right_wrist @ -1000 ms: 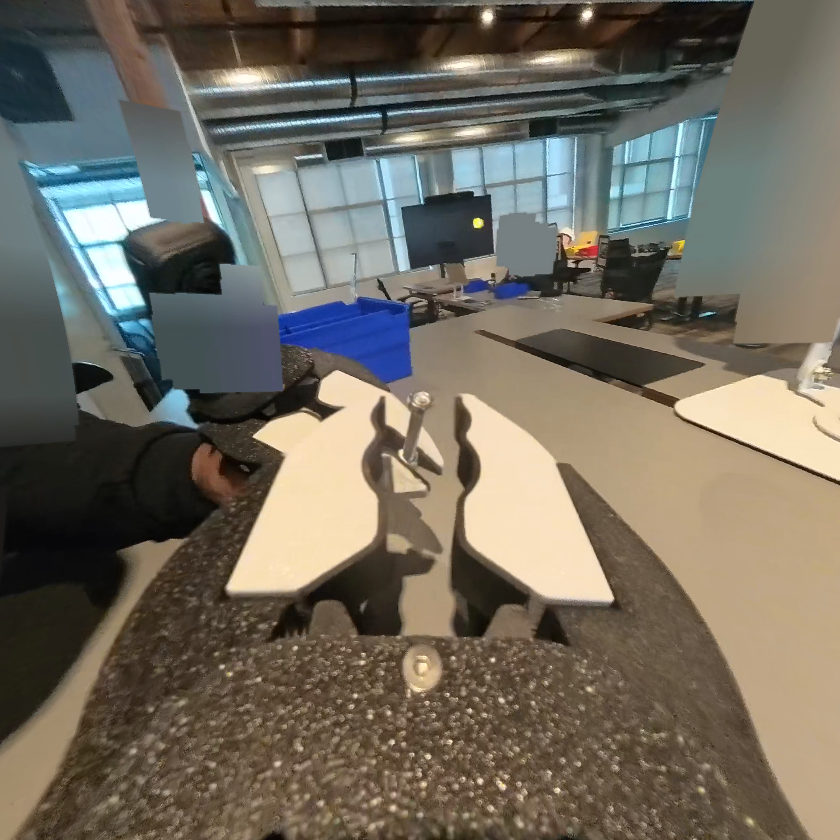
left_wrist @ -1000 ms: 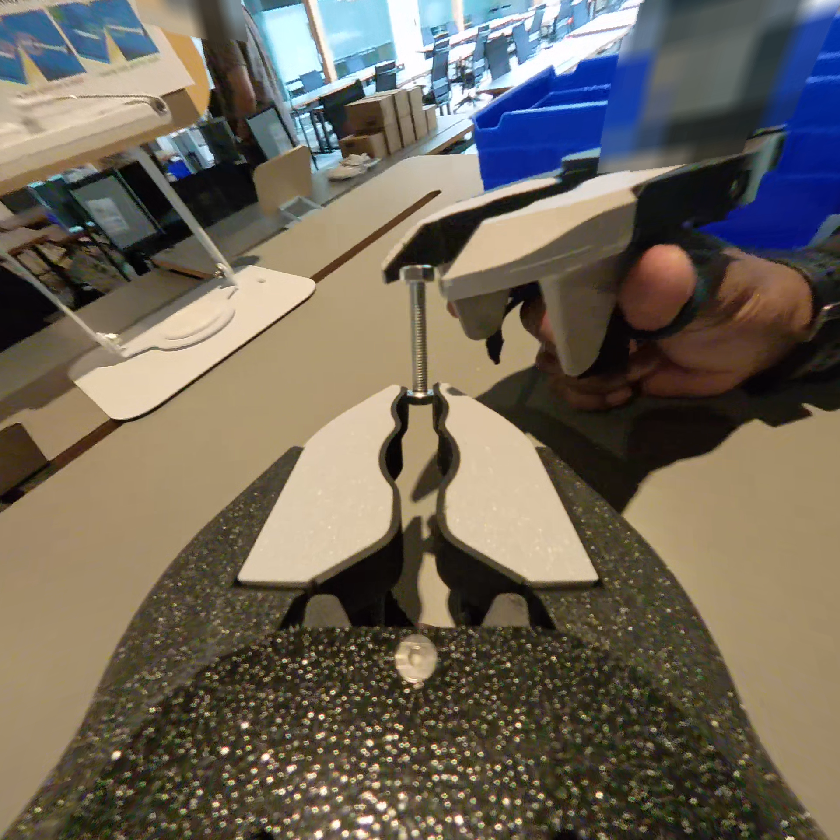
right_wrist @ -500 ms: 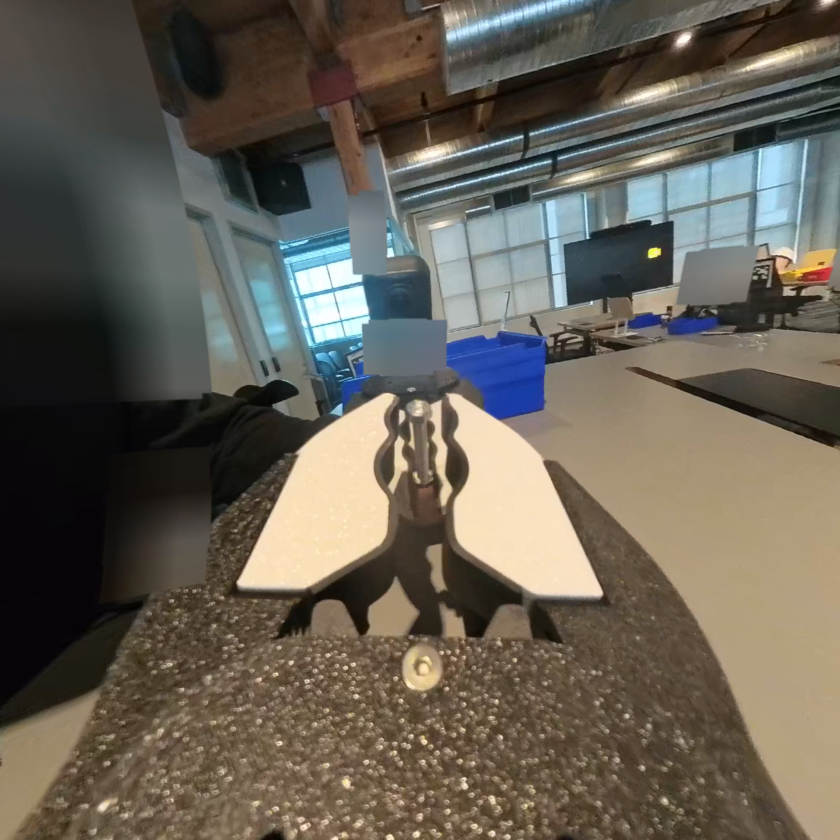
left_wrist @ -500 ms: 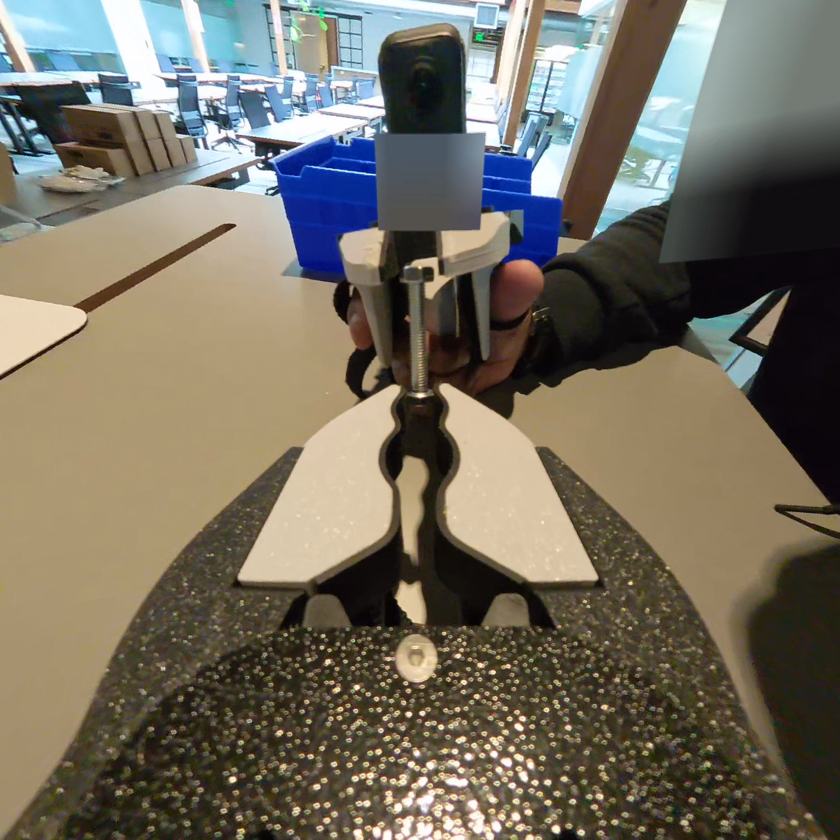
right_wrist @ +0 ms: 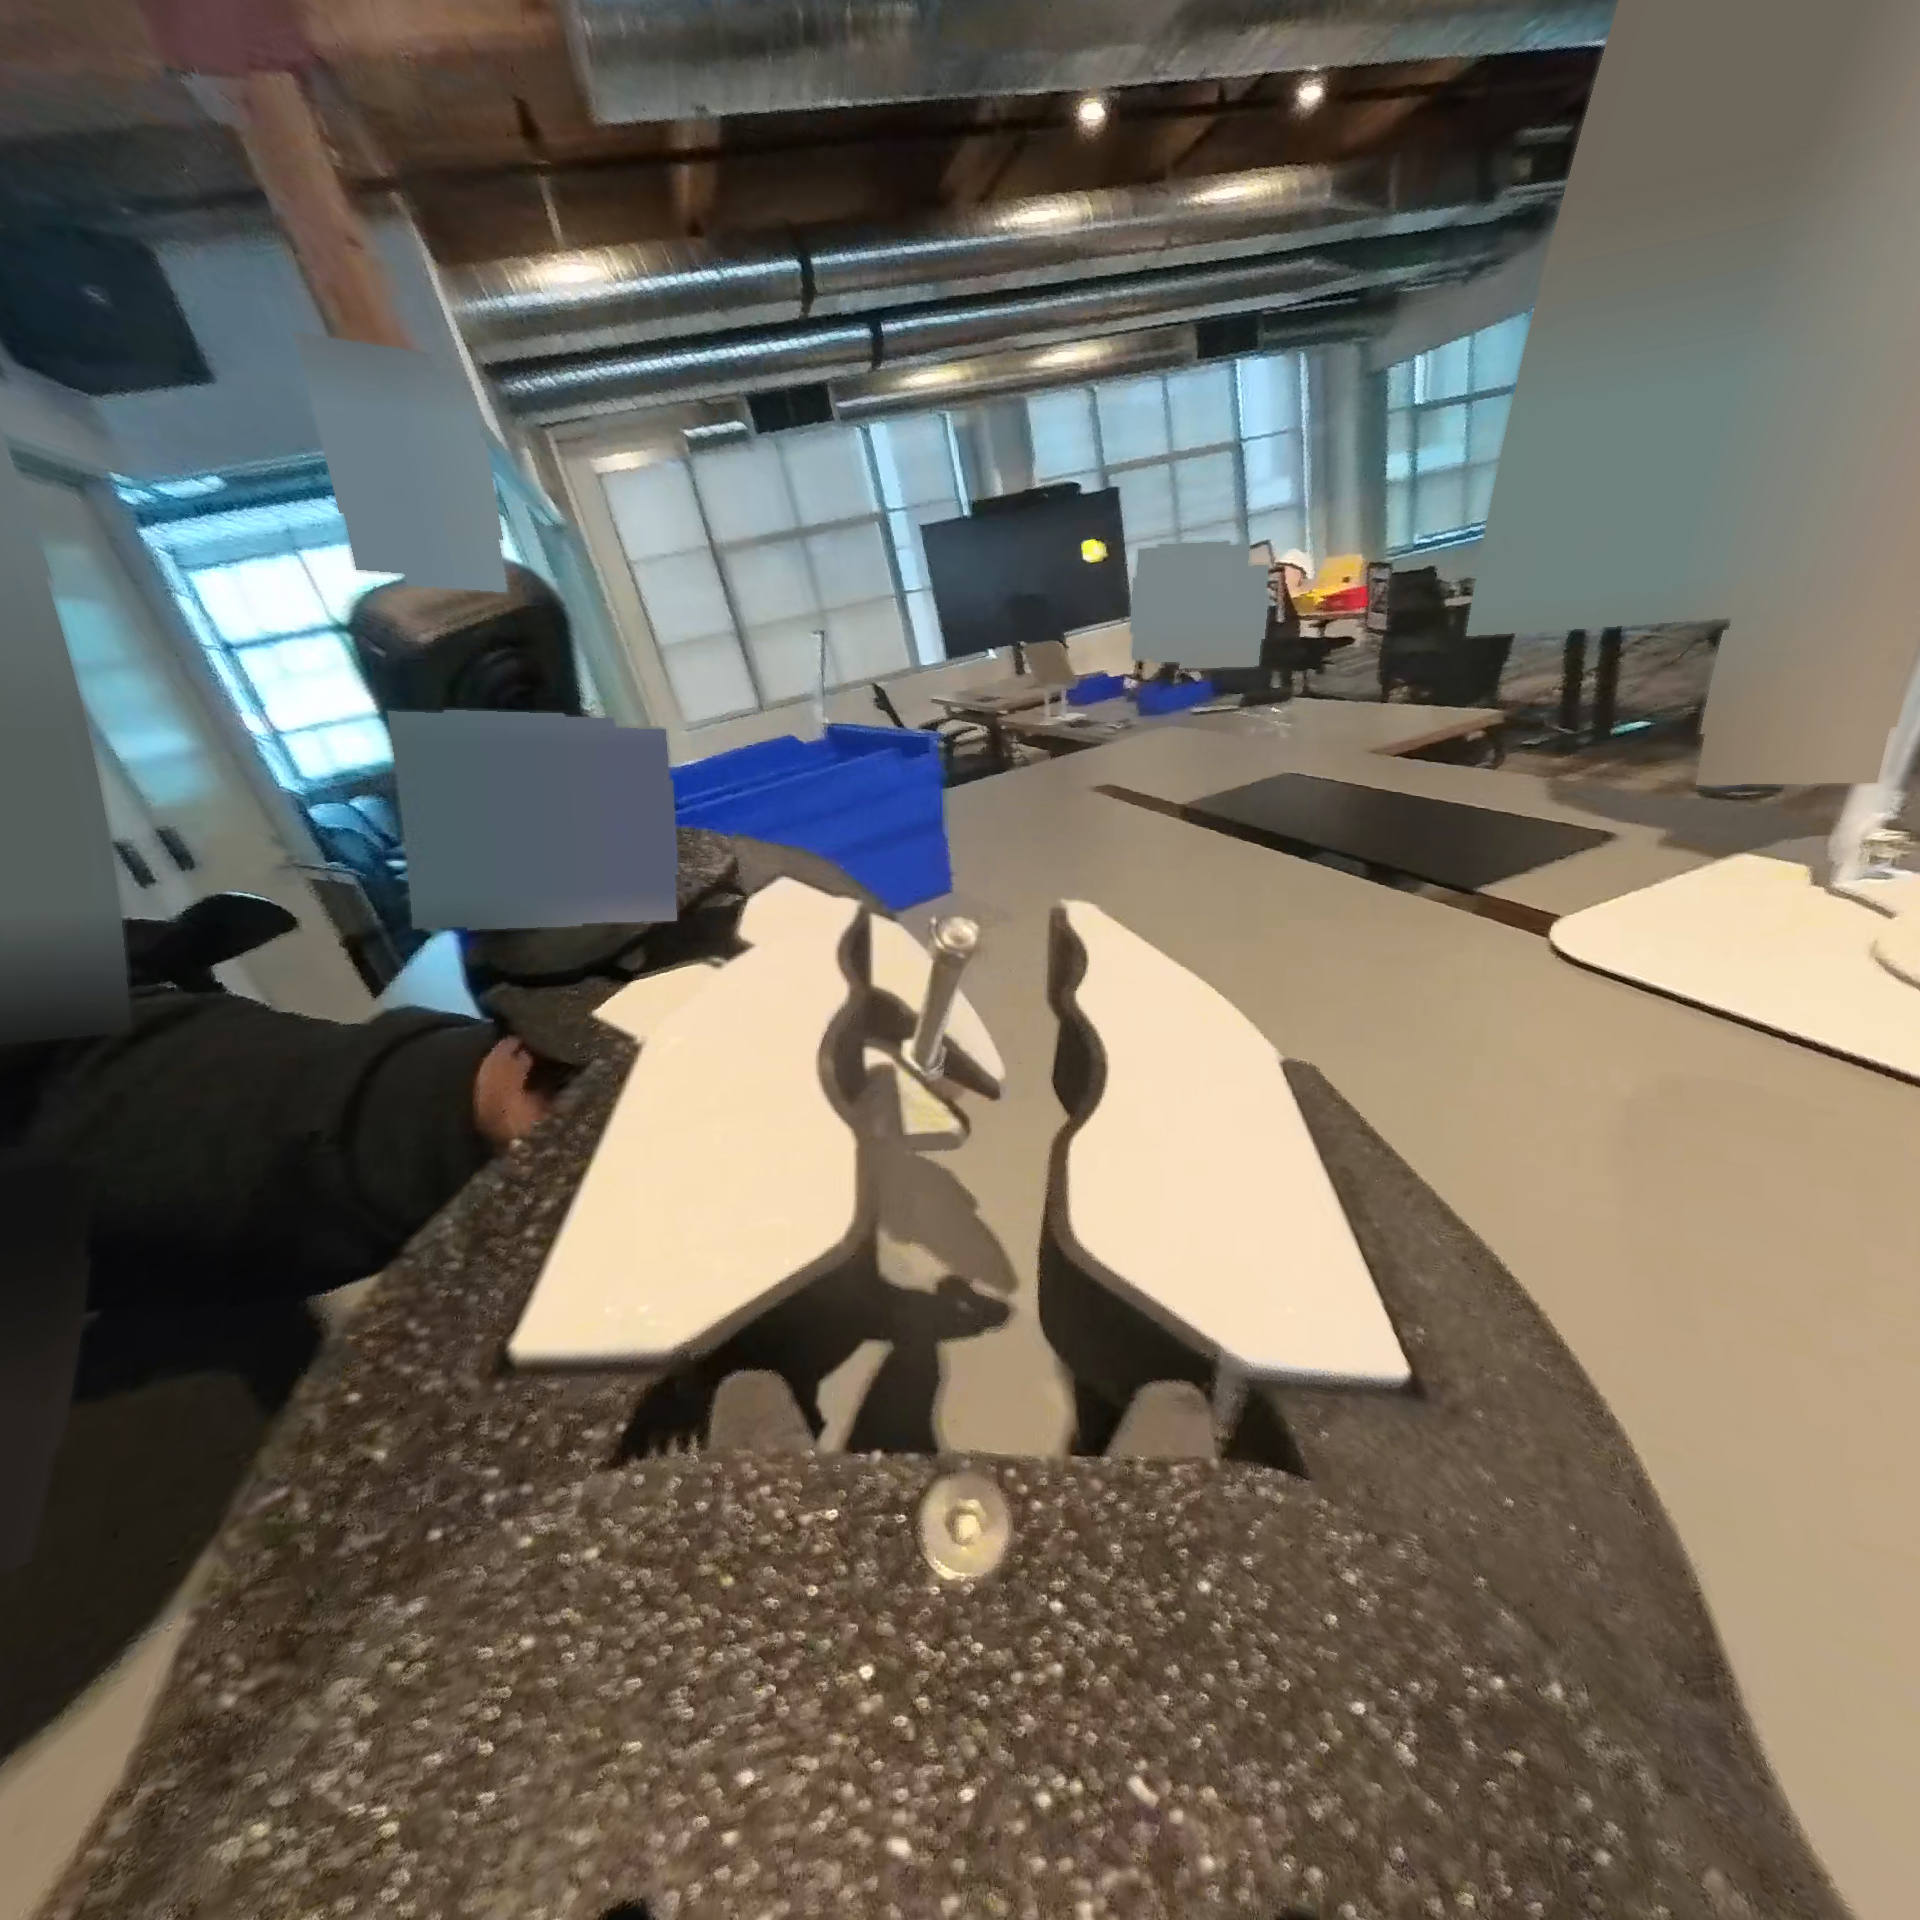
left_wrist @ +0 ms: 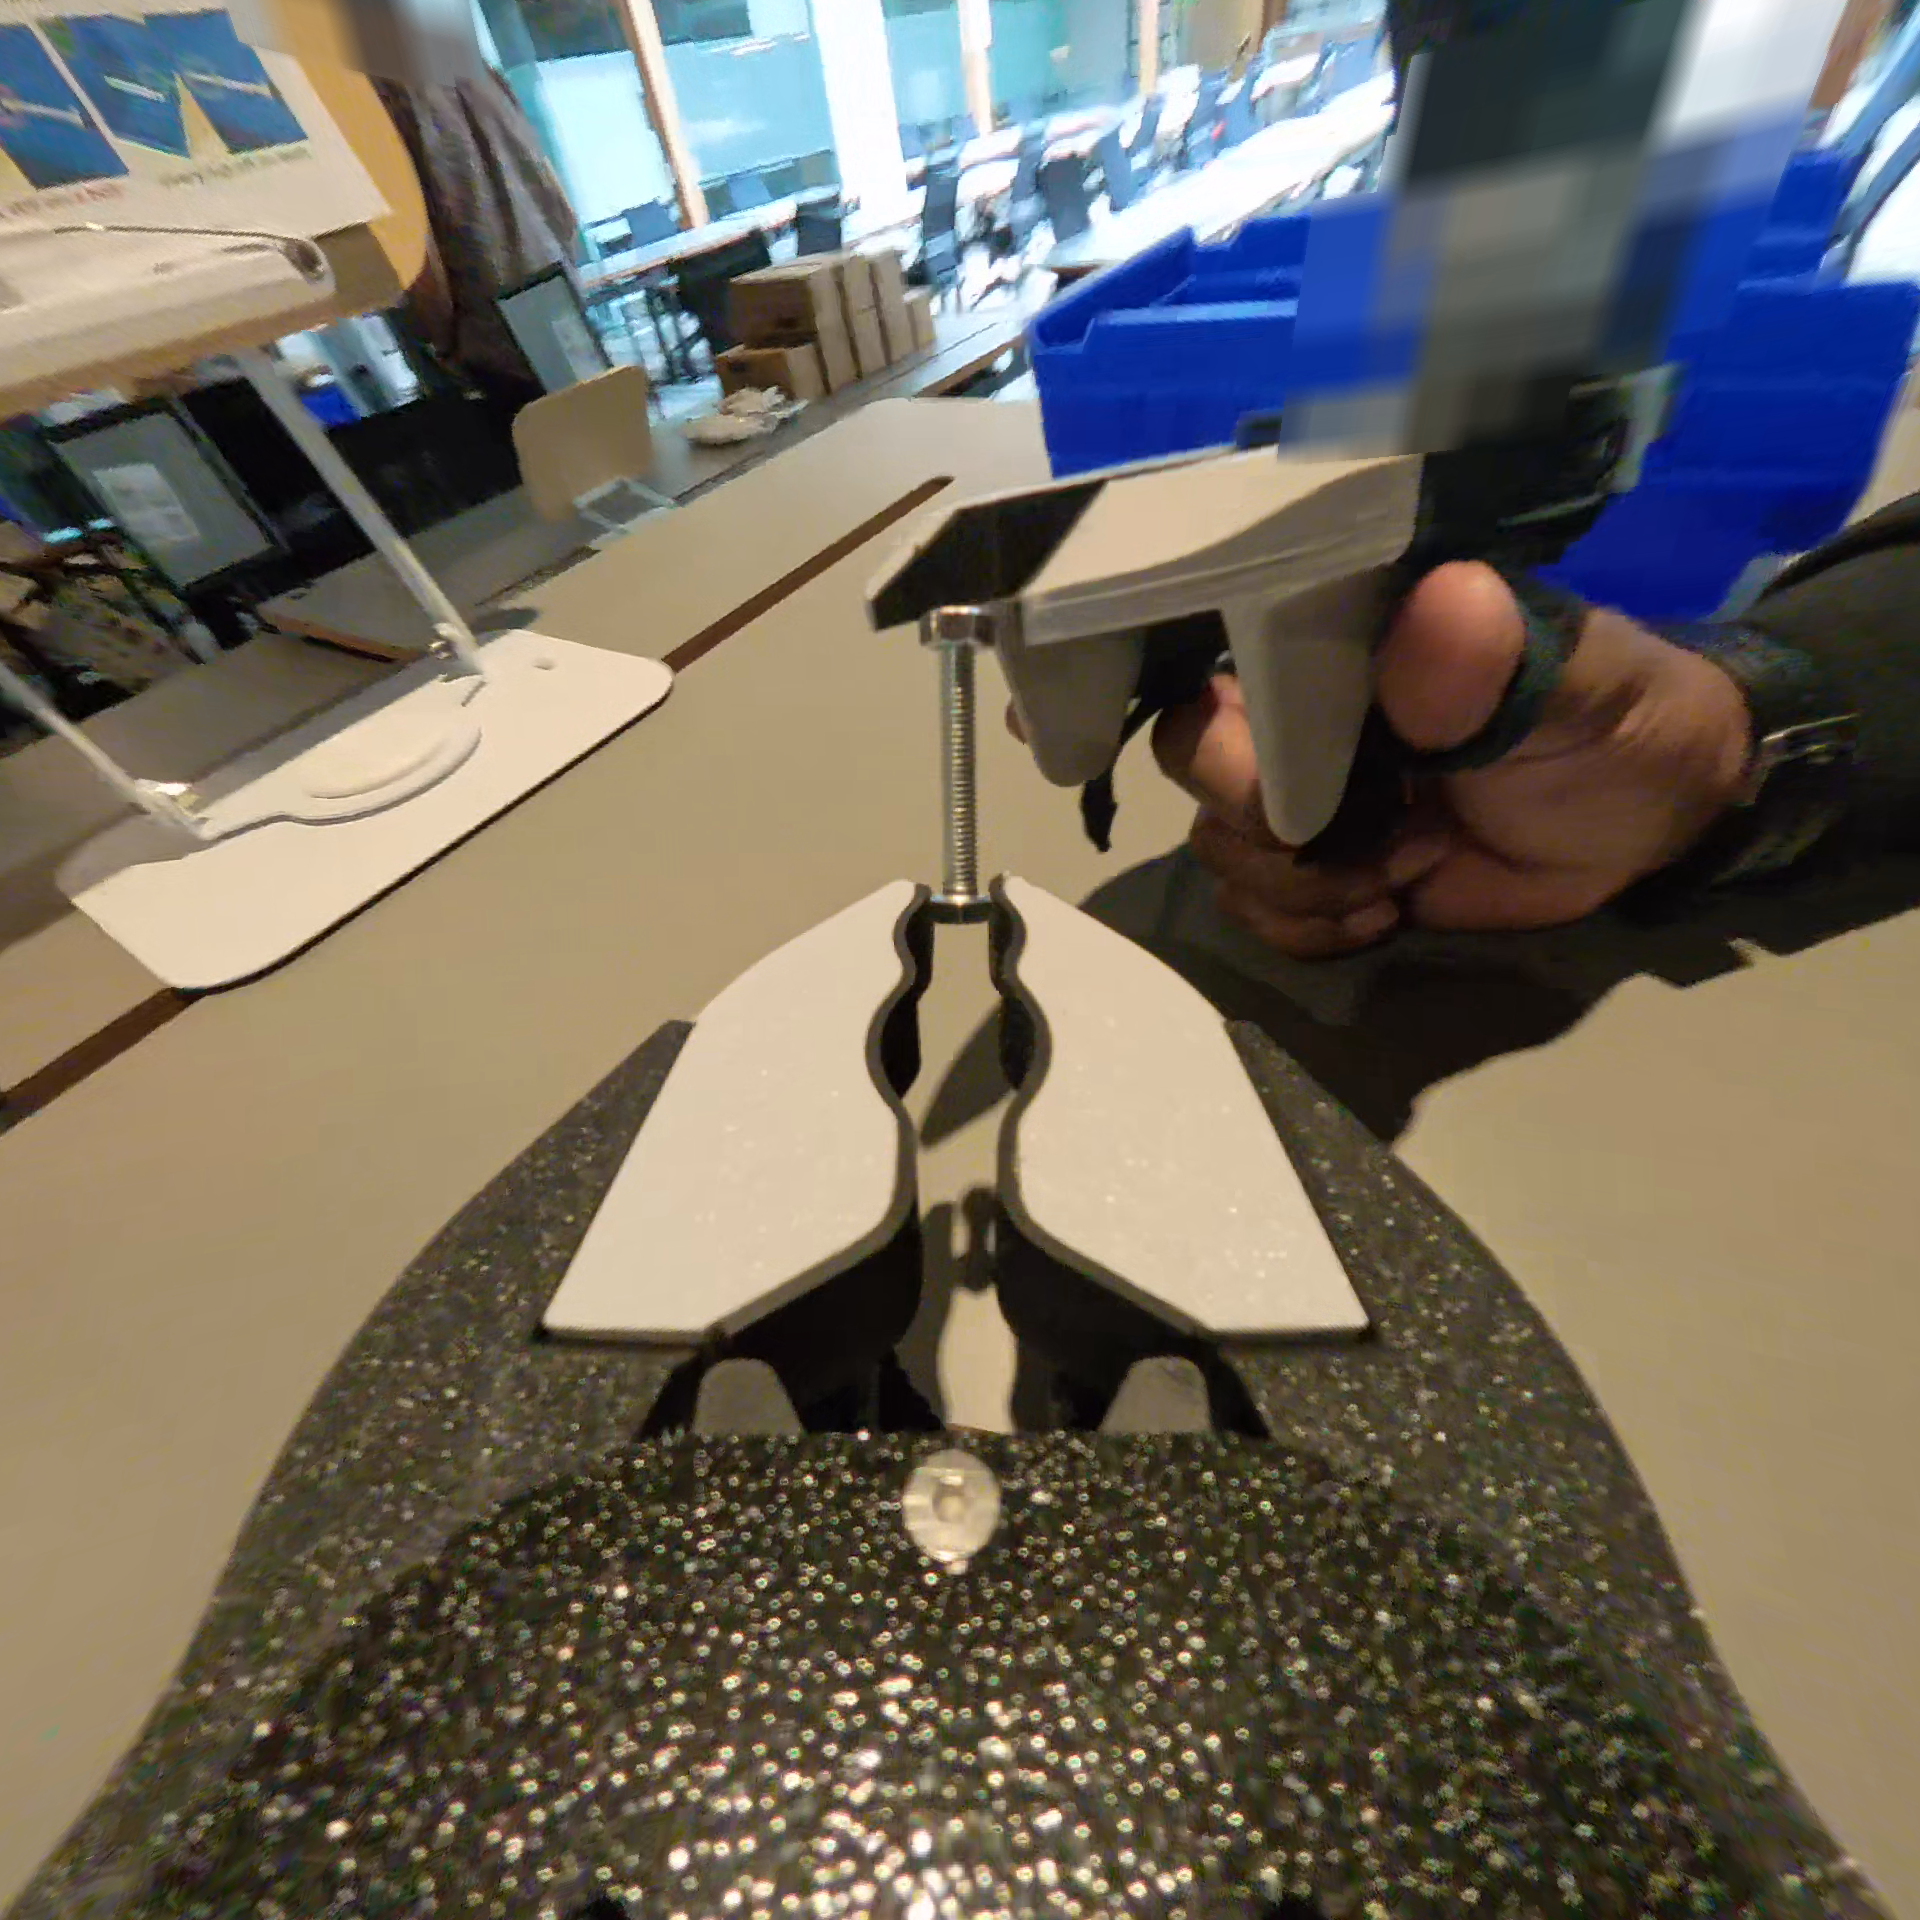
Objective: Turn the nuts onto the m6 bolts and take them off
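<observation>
Since half a second ago, your right gripper (left_wrist: 940, 597) has swung from facing the left camera head-on to side-on, its jaws now parted and loose around the hexagonal head of the long silver threaded bolt (left_wrist: 957, 758). Your left gripper (left_wrist: 957, 902) is narrowly closed, pinching the small silver nut (left_wrist: 961, 906) at the bolt's lower end, so the bolt stands upright above the grey tabletop (left_wrist: 416, 1039). You appear to be mid-turn, resetting your right grip. Next, close the right jaws on the head again and twist, keeping the bolt straight so the thread does not bind.
</observation>
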The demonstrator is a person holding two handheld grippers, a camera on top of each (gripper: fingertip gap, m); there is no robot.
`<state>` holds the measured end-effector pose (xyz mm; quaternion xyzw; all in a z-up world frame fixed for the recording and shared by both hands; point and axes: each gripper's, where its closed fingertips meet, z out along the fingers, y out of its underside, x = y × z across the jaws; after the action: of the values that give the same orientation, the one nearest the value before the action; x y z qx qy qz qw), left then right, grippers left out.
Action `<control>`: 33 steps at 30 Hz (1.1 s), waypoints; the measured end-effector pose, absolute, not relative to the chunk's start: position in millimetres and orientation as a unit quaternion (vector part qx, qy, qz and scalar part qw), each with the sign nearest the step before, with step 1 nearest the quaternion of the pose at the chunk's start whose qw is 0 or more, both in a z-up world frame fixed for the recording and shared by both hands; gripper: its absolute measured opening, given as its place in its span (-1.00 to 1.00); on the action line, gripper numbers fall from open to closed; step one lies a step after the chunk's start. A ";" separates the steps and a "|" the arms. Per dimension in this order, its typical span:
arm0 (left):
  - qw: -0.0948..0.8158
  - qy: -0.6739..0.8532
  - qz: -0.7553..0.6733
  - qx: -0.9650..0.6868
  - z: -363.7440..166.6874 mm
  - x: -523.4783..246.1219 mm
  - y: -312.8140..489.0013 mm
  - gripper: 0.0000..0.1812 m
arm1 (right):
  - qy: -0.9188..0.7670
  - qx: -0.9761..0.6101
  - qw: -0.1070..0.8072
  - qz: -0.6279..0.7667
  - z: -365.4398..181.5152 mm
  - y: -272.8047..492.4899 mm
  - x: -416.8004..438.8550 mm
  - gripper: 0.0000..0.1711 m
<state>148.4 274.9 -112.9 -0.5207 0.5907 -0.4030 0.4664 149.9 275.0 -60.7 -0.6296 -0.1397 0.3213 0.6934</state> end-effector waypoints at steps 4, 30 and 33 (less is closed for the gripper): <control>0.393 0.585 -0.518 -0.485 -99.8 139.9 262.9 -0.89 | -0.168 -0.593 0.681 0.395 -53.0 265.2 143.1 -0.62; 0.373 0.584 -0.546 -0.470 -96.3 136.4 256.8 -0.89 | -0.164 -0.592 0.686 0.388 -51.2 260.9 136.0 -0.60; 0.315 0.582 -0.598 -0.452 -92.3 129.0 249.0 -0.90 | -0.186 -0.561 0.672 0.447 -44.9 251.7 130.7 -0.63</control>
<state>129.0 249.0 -92.3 -0.4524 0.5821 -0.5976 0.3153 130.7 251.7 -44.9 -0.5610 -0.1855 0.4465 0.6719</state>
